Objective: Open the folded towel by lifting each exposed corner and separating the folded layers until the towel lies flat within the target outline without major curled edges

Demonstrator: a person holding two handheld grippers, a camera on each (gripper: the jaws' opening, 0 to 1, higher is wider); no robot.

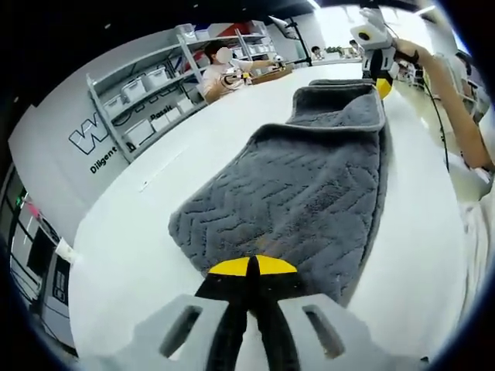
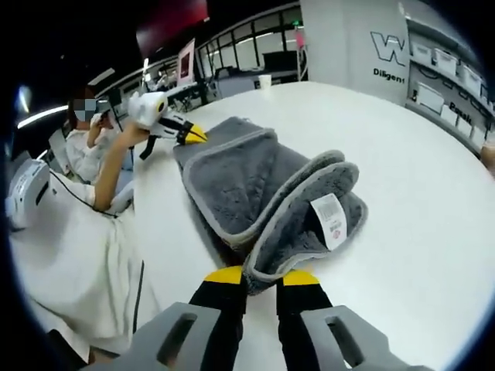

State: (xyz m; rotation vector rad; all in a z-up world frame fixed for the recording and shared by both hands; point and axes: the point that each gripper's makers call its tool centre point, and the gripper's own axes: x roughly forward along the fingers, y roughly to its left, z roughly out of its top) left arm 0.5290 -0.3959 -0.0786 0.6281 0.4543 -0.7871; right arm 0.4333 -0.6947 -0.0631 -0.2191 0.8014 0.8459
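Note:
A grey towel [image 1: 309, 185] with a zigzag weave lies stretched along the white table [image 1: 155, 232]. My left gripper [image 1: 253, 268] is shut on its near edge, yellow tips pressed together. At the far end the right gripper [image 1: 381, 83] holds the towel's other end, where the layers are folded up. In the right gripper view the towel [image 2: 240, 185] is doubled over, its near layers curling, with a white label [image 2: 332, 220] facing up. My right gripper [image 2: 261, 278] is shut on that curled near corner. The left gripper [image 2: 186, 131], held in a hand, grips the far edge.
Shelves with white bins [image 1: 147, 97] stand along the wall beyond the table, and a seated person [image 1: 220, 73] is at its far end. A paper cup [image 2: 265, 80] stands far back on the table [image 2: 410, 193]. The person's white clothing [image 2: 77, 255] borders the table's left side.

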